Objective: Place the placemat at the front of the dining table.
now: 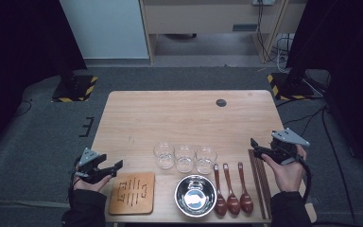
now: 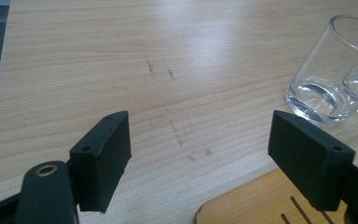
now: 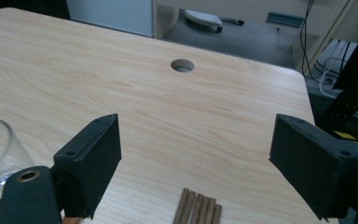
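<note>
Along the near edge of the wooden table [image 1: 189, 113] lie a slotted wooden trivet [image 1: 132, 193], a shiny steel bowl [image 1: 195, 195], three dark wooden spoons [image 1: 233, 190] and a bundle of brown chopsticks [image 1: 260, 182]. Just beyond stand three clear glasses [image 1: 185, 157] in a row. The left gripper [image 1: 105, 169] hovers at the table's left edge, jaws spread wide and empty; the right gripper [image 1: 260, 150], equally agape, hangs over the chopsticks' far ends.

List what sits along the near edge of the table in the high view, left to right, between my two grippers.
Left gripper → wooden board → steel bowl → three wooden spoons → chopsticks → right gripper.
</note>
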A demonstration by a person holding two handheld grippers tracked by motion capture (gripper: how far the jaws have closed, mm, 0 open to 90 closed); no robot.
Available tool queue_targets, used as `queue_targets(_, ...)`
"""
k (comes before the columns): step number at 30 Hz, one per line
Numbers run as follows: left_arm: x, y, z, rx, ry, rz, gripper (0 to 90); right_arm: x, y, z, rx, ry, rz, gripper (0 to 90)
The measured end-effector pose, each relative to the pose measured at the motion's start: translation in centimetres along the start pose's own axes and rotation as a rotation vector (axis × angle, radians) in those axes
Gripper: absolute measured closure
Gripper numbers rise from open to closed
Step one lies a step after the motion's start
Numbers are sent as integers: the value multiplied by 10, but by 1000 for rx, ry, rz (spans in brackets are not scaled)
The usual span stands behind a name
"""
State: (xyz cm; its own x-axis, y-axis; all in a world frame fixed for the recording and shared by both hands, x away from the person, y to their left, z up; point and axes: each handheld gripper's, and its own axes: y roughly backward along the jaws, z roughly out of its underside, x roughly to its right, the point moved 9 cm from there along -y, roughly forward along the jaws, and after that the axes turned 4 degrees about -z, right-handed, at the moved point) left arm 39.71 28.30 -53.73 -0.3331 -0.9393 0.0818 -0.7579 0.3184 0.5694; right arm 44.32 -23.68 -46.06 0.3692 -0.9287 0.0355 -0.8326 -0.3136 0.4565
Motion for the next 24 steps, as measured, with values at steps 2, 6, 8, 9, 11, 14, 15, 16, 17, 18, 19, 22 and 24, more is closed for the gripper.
queue_targets(2, 1, 0, 1, -2, -7, -1, 205, -6, 1, -6, 11, 7, -8, 164)
queue_targets(6, 2, 1, 1, 0, -11, -1, 204, -15, 2, -13, 24, 15, -19, 164)
queue_targets(8, 2, 1, 1, 1, -13, -2, 203, -23, 2, -18, 32, 28, -29, 164)
queue_targets(9, 2, 1, 1, 1, -15, -1, 203, -23, 2, -18, 32, 28, -29, 164)
queue_targets(11, 2, 2, 2, -1, -13, 0, 203, -28, 1, -22, 35, 38, -37, 164)
queue_targets(14, 2, 3, 3, -1, -16, -2, 201, -41, 1, -30, 48, 58, -57, 164)
queue_targets(15, 2, 3, 3, -1, -16, -2, 201, -41, 1, -30, 48, 58, -57, 164)
queue_targets(16, 2, 2, 4, -2, -14, -1, 201, -44, 1, -32, 51, 61, -62, 164)
queue_targets(17, 2, 2, 4, -3, -14, -1, 201, -47, 0, -34, 52, 65, -65, 164)
queue_targets(18, 2, 2, 5, -5, -16, 0, 201, -50, 0, -36, 55, 67, -67, 164)
queue_targets(19, 2, 2, 5, -5, -16, 0, 201, -53, -1, -38, 57, 71, -73, 164)
queue_targets(22, 2, 2, 5, -5, -17, 1, 201, -63, -3, -43, 62, 84, -86, 165)
queue_targets(24, 2, 2, 5, -6, -17, -1, 199, -69, -3, -46, 68, 91, -97, 165)
